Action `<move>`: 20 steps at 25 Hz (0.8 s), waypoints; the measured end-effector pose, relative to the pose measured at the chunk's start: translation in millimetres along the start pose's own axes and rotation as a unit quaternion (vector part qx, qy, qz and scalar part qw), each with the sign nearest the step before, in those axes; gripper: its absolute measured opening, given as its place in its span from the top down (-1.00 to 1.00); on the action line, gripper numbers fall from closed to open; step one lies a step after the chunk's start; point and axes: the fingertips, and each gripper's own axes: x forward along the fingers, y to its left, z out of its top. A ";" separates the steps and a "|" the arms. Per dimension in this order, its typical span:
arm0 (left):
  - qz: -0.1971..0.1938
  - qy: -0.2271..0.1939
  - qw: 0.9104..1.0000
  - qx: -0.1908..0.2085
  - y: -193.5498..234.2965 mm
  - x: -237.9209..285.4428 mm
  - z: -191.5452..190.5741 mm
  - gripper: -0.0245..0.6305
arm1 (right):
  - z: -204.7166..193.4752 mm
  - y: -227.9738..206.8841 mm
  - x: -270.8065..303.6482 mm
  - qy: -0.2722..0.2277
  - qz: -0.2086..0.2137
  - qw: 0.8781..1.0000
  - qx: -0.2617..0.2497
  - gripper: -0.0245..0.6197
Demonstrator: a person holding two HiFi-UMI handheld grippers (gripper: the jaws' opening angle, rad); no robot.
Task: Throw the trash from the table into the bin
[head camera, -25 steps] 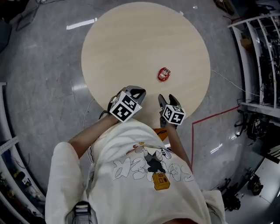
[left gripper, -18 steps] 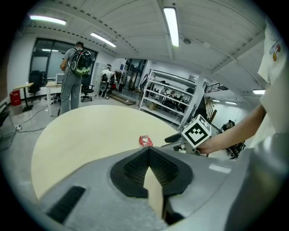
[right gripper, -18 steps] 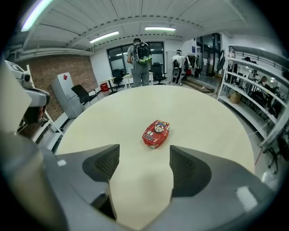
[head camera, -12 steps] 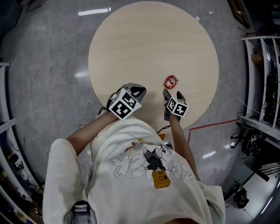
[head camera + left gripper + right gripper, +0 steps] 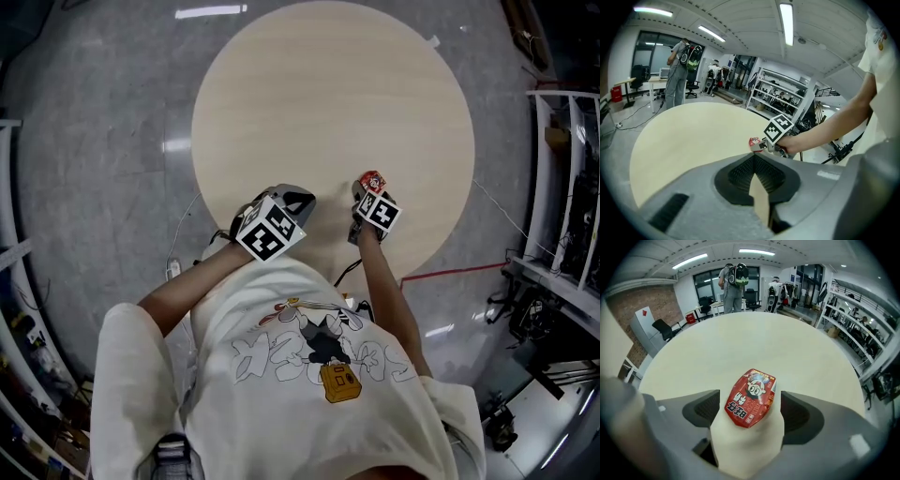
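- left gripper (image 5: pixel 753 157): jaws closed, nothing in them, at the near edge of the round tabletop (image 5: pixel 328 94).
- right gripper (image 5: pixel 750 398): jaws wide and just been opening; pads clear of the packet on both sides.
- red snack packet (image 5: pixel 752 385): flat on the tabletop between the right jaws, near the person's edge.
- far: person with backpack (image 5: pixel 733 280) standing beyond the tabletop.

Over the near part of the round table (image 5: pixel 328 94), the right gripper (image 5: pixel 366 190) has just been opening its jaws around the red packet (image 5: pixel 372 177)
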 end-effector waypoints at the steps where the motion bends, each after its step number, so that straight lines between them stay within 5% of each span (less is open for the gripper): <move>1: 0.001 0.000 1.000 -0.005 -0.4 -1.5 -1.8 0.91 | 0.0 -2.5 2.9 0.005 -0.007 1.000 -0.006 -0.35; 10: 0.028 -0.023 0.999 -0.019 20.2 -12.5 -8.1 0.91 | 11.5 8.1 10.3 0.000 -0.023 0.996 -0.087 -0.19; 20: 0.001 -0.022 1.000 0.008 -8.5 -14.6 -22.9 0.91 | -12.5 35.2 -24.1 -0.040 0.015 0.993 -0.106 -0.09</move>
